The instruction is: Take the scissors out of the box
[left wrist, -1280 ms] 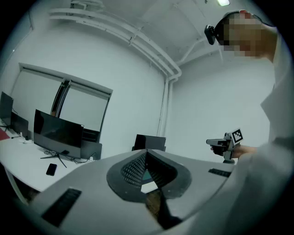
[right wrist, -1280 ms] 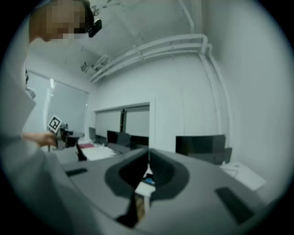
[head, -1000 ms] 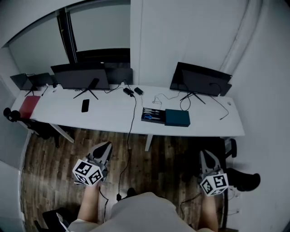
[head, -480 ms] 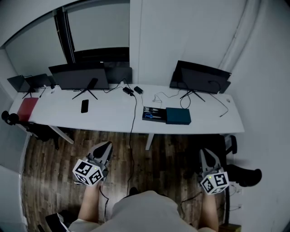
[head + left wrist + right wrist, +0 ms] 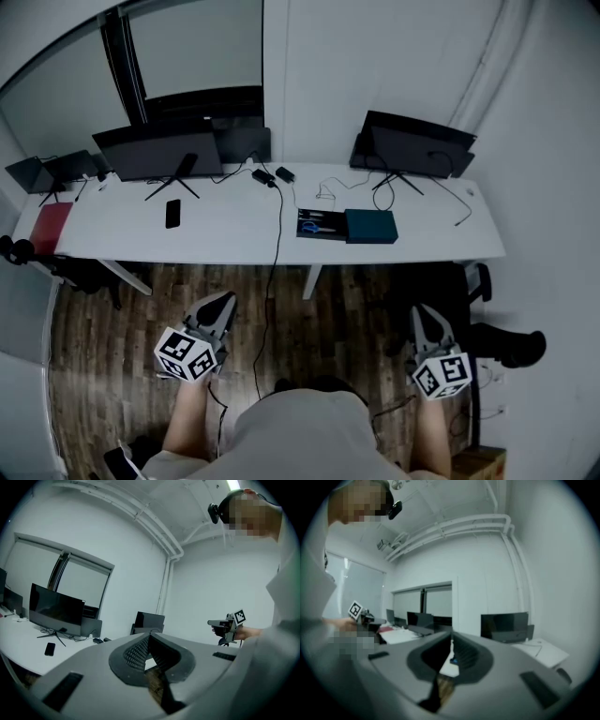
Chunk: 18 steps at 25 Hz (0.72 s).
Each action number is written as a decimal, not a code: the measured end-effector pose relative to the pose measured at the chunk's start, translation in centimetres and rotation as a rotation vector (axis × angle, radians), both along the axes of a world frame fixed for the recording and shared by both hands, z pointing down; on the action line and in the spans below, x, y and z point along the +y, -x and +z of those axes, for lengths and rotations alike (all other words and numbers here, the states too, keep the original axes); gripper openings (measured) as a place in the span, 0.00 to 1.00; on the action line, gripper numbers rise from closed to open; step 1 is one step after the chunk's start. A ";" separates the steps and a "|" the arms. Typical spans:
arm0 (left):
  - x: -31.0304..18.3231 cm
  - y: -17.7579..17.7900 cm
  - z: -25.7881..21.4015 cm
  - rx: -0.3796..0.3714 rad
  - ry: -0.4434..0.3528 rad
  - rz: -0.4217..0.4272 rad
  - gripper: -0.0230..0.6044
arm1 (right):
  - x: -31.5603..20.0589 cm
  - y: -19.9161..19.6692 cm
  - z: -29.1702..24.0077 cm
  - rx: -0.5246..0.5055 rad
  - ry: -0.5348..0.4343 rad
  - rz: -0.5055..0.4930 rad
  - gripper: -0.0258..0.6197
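box (image 5: 320,234) open on top, clear frm table (image 5: 225,234) front edge; cable (image 5: 278,220) just left, monitor (image 5: 412,148) behind.

The box (image 5: 336,232) lies flat and open on the desk (image 5: 216,234), at 12 o'clock in the head view. Its dark tray holds the scissors (image 5: 312,226), blue-handled and lying flat. The teal half (image 5: 371,226) sits closed against the tray at its 3 o'clock.

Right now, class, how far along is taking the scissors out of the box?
Done: nothing. The scissors lie in the open box on the desk. In hand: nothing; left gripper and right gripper are shut, empty, over the floor short of the desk. Remaining: approach, grasp, lift out.
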<state>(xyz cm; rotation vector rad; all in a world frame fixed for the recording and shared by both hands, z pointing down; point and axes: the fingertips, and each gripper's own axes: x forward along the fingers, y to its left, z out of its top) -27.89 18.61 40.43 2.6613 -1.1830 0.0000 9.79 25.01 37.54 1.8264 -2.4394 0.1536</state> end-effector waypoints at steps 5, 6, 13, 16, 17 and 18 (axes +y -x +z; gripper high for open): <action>-0.3 0.7 0.0 0.001 -0.001 0.000 0.09 | -0.4 0.6 -0.2 -0.002 -0.001 0.002 0.09; -0.4 0.8 -0.1 0.001 -0.001 -0.001 0.09 | -0.6 0.7 -0.3 -0.003 -0.003 0.000 0.09; -2.1 0.7 0.2 -0.004 0.013 -0.013 0.09 | -3.1 1.2 0.6 -0.008 0.015 -0.037 0.09; -3.4 0.4 0.7 -0.003 0.026 -0.029 0.09 | -4.8 1.0 1.7 -0.010 0.035 -0.056 0.09; -3.8 0.2 0.8 -0.004 0.029 -0.033 0.09 | -5.4 0.8 2.1 -0.008 0.046 -0.063 0.09; -4.3 -0.1 0.8 -0.009 0.029 -0.034 0.09 | -6.2 0.6 2.4 -0.005 0.056 -0.070 0.09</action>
